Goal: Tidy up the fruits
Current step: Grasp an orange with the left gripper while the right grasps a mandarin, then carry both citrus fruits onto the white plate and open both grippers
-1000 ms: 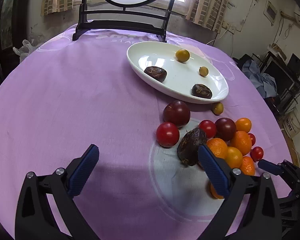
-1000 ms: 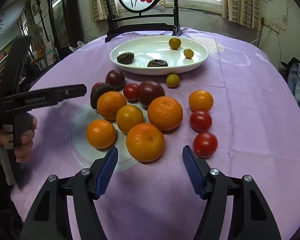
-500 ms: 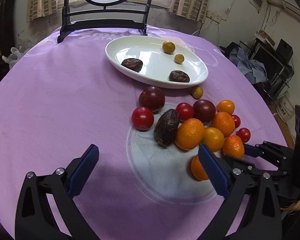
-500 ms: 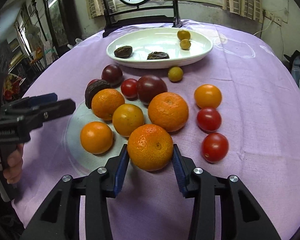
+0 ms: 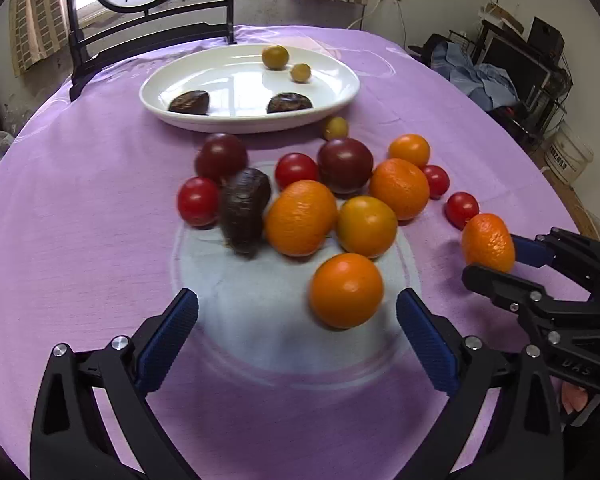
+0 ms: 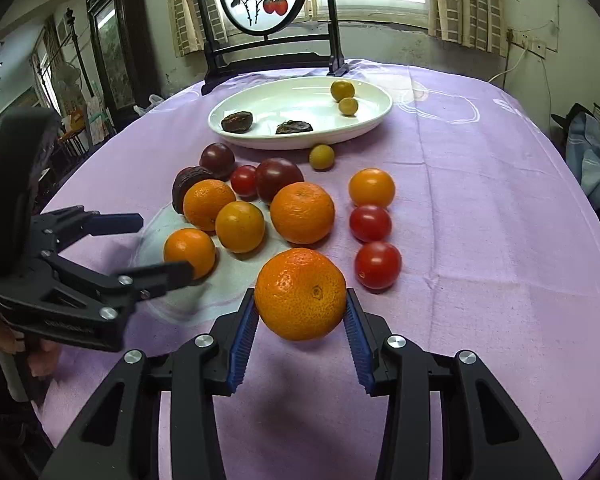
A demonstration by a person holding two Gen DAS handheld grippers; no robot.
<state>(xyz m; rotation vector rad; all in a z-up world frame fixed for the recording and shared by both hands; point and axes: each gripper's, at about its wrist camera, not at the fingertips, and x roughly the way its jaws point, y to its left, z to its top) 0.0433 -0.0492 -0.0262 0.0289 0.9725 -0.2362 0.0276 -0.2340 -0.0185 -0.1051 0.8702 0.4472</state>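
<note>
Near edge of desk (image 6: 480, 240), right claw (image 6: 300, 332): its jaws have just been closing and now pinch the big orange (image 6: 300, 294), where a second ago it lay loose between them.
Meaning: one fruit looks secured for the plate (image 6: 380, 114) at twelve o'clock.
Left claw (image 5: 298, 330): gaping, empty, a small orange (image 5: 346, 290) loose between its jaws.
Left view only: held orange's far side (image 5: 488, 242) at three o'clock.
Right view only: both pads pressing it.

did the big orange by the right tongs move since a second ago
Yes. The orange sat on the cloth near the red tomato; the right tongs have just closed on it, and it now sits clear of the pile.
</note>
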